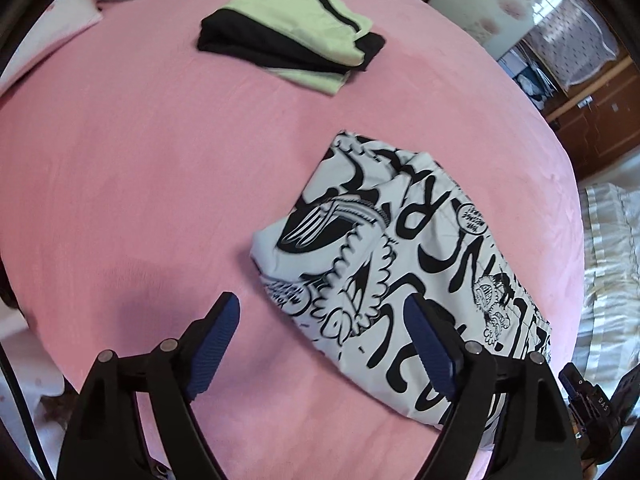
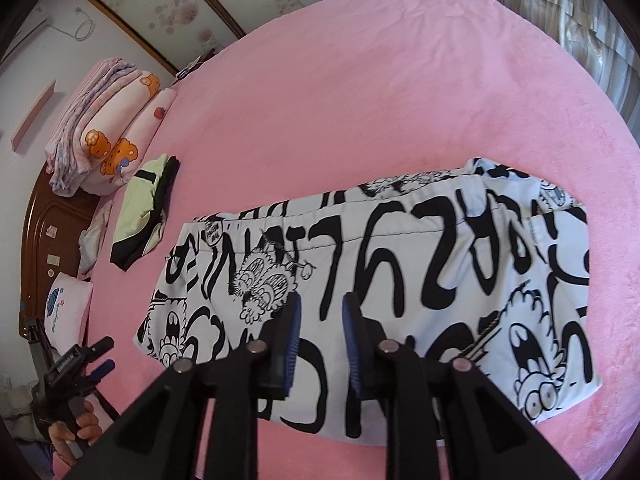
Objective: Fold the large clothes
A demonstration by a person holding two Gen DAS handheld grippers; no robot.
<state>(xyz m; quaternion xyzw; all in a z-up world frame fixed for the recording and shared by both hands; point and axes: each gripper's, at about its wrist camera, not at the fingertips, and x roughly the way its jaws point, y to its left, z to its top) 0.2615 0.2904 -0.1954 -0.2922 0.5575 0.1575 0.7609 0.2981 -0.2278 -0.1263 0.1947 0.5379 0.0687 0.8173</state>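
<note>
A white garment with black cartoon print [image 1: 400, 248] [image 2: 400, 260] lies folded into a rectangle on the pink bed sheet [image 1: 140, 180] [image 2: 360, 92]. My left gripper [image 1: 322, 304] hovers over the garment's near corner, open wide with nothing between its blue pads. A hand holds it at the lower left of the right wrist view [image 2: 88, 360]. My right gripper [image 2: 323, 300] hangs above the middle of the garment's near edge. Its jaws stand a narrow gap apart, and no cloth is pinched between them. Part of the right gripper [image 1: 580, 392] shows at the left wrist view's lower right.
A folded green and black garment [image 1: 288, 36] [image 2: 144, 208] lies farther up the bed. Stacked pink quilts and pillows [image 2: 108, 128] rest by the wooden headboard [image 2: 44, 232]. A brown wardrobe [image 1: 600, 112] and white bedding [image 1: 612, 260] stand beyond the bed's edge, and curtains [image 2: 580, 20] hang beyond its far corner.
</note>
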